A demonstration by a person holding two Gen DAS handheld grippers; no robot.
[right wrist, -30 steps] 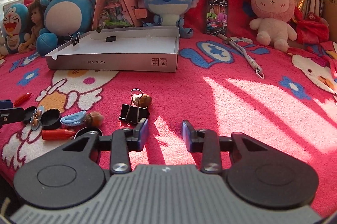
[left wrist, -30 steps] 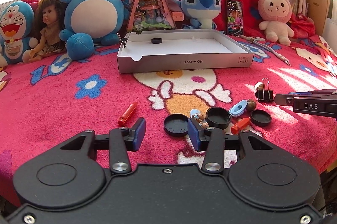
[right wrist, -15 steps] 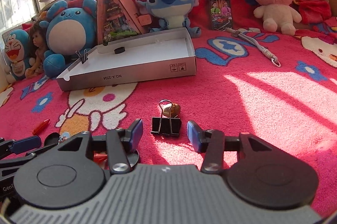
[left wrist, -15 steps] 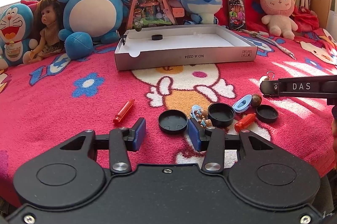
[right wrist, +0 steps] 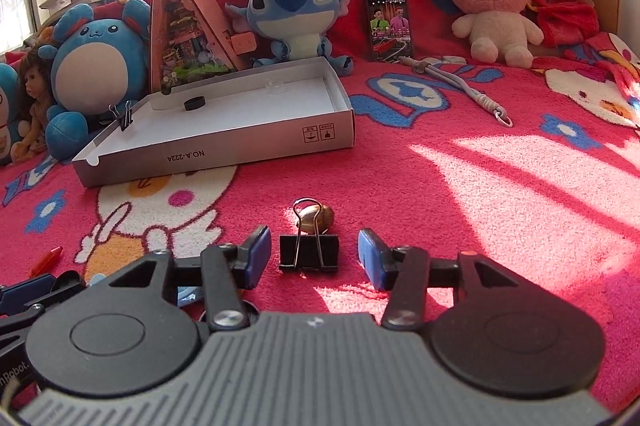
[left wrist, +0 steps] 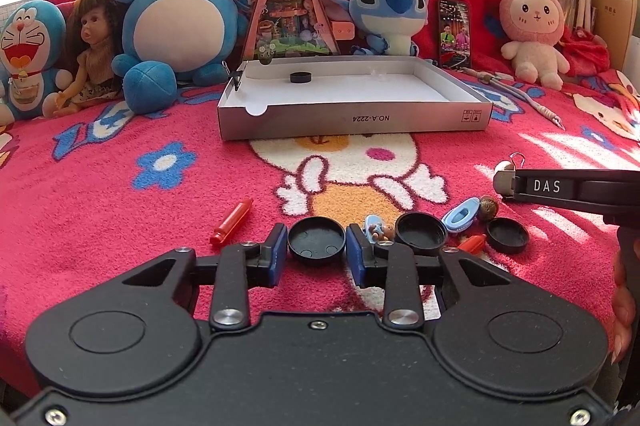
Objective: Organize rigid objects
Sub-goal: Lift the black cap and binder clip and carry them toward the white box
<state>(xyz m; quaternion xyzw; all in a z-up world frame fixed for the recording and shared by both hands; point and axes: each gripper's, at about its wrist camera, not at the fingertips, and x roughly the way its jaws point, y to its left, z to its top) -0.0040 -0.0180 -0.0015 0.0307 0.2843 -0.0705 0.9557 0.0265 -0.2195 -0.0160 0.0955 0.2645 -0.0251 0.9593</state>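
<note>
Both grippers slant down toward the red blanket (right wrist: 460,194). The left gripper (left wrist: 317,251) has its fingers pinched on a round black lid (left wrist: 317,241) that sits squarely between them. The right gripper (right wrist: 310,255) has its fingers closing, still apart from the black binder clip (right wrist: 309,253) lying between them. Only the right view shows this clip whole, with a brown nut (right wrist: 316,219) just beyond it. Only the left view shows a second lid (left wrist: 421,232) just right of its fingers, and the open white box (left wrist: 352,120) straight beyond them.
</note>
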